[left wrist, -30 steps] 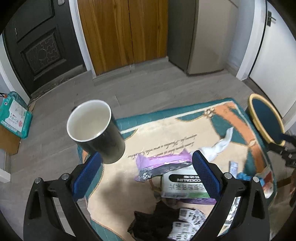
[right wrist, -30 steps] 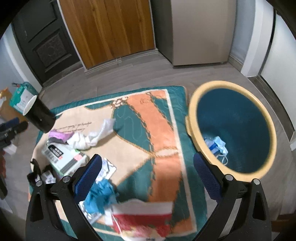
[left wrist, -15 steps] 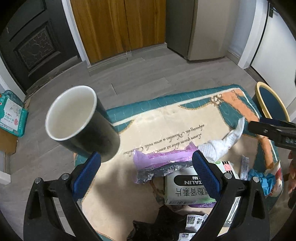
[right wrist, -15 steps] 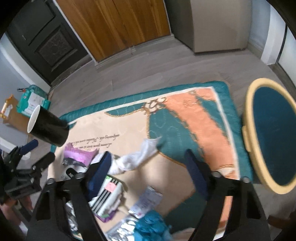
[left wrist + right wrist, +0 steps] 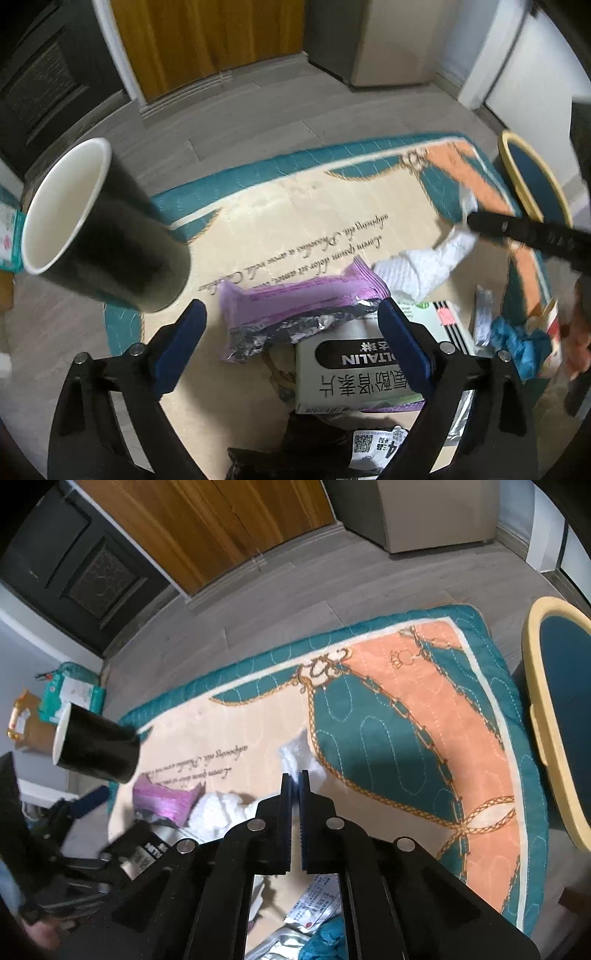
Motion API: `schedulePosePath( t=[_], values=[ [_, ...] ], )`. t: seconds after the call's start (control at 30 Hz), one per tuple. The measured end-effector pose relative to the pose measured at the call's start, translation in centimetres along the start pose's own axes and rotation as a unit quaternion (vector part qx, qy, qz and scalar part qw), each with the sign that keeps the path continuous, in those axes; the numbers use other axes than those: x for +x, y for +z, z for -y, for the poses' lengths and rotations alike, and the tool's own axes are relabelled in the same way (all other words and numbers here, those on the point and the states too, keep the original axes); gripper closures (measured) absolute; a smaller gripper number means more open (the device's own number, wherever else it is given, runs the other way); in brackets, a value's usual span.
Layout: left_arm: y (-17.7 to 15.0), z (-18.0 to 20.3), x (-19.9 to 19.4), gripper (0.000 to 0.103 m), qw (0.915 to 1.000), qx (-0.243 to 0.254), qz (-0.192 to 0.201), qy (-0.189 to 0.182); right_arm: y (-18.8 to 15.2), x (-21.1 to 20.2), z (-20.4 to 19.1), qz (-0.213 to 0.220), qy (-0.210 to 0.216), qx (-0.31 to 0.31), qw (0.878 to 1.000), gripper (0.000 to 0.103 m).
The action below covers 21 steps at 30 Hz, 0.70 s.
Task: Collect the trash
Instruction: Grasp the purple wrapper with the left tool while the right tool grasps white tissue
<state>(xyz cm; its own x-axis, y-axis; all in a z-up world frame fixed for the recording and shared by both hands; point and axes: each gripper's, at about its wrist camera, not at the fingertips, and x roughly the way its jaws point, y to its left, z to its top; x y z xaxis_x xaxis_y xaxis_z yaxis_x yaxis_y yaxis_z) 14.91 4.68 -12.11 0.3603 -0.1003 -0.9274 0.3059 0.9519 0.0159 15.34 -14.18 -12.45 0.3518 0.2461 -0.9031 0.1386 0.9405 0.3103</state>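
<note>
A teal and peach rug (image 5: pixel 388 738) lies on the grey floor, strewn with litter. The right gripper (image 5: pixel 294 775) has its jaws pinched onto the white tissue (image 5: pixel 295 755). The left gripper (image 5: pixel 291 314) hangs with jaws wide apart and empty above a purple wrapper (image 5: pixel 295 299).

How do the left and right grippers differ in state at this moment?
The left gripper stands wide open with nothing between its blue pads, while the right gripper is shut on the white tissue. The left gripper hovers over the purple wrapper and the white box; the right gripper sits at the tissue's end nearer the bin. Both have black frames with blue pads and are over the rug.
</note>
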Motion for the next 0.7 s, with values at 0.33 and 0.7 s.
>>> schedulePosePath(
  t=[0.33, 0.7],
  values=[
    [0.5, 0.9, 1.1, 0.084, 0.9994, 0.017, -0.028, -0.008, 0.2, -0.8, 0.1, 0.009, 0.005, -0.011, 1.0, 0.098],
    [1.0, 1.2, -0.2, 0.103, 0.9994, 0.034, -0.008, -0.007, 0.4, -2.7, -0.5, 0.038, 0.009, -0.026, 0.999, 0.098]
  ],
)
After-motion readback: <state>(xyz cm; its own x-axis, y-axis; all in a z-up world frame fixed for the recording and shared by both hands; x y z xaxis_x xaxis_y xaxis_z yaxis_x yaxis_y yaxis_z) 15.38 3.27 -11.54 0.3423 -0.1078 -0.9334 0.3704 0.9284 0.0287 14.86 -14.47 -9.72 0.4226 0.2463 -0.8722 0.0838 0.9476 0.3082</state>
